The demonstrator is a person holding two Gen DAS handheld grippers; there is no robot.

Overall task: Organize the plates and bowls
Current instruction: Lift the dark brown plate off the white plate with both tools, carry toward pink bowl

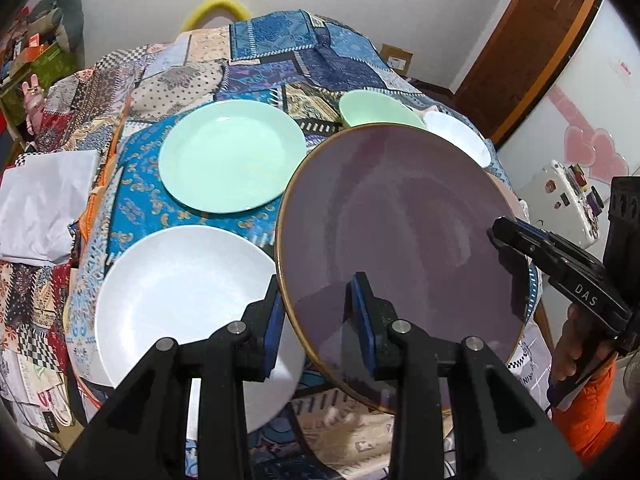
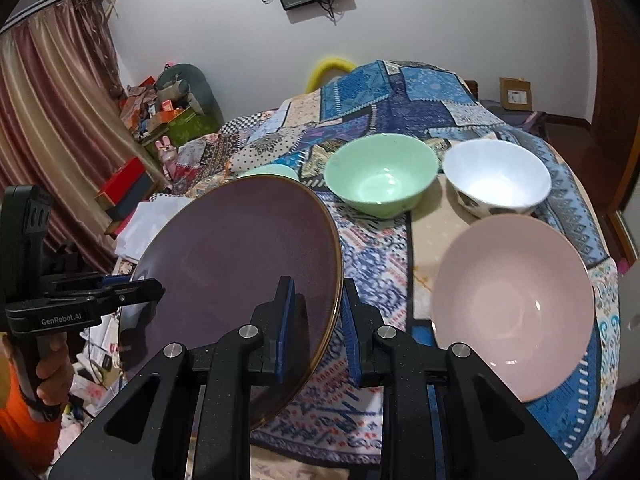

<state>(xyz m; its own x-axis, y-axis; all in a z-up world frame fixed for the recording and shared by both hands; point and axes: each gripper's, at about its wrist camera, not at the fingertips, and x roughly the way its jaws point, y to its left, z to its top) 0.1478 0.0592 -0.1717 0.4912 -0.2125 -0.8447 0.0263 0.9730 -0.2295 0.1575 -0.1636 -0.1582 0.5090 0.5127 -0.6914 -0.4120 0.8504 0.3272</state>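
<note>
**Purple plate held at both rims, tilted above table**

Left gripper (image 1: 320, 320): blue pads straddle the near rim of the purple plate (image 1: 400, 248), one pad on its face, one behind; clamped as far as I can tell. Right gripper (image 2: 318, 320): same straddle on the opposite rim, small gap visible at the outer pad, so can't tell if it's biting.

Just left of left gripper: white plate (image 1: 180, 300) flat on patchwork cloth (image 1: 132, 208). Beyond it: green plate (image 1: 232, 156).

Right of right gripper: pink bowl (image 2: 512, 304). Farther ahead: green bowl (image 2: 380, 186), then white bowl (image 2: 496, 180) beside it.
</note>
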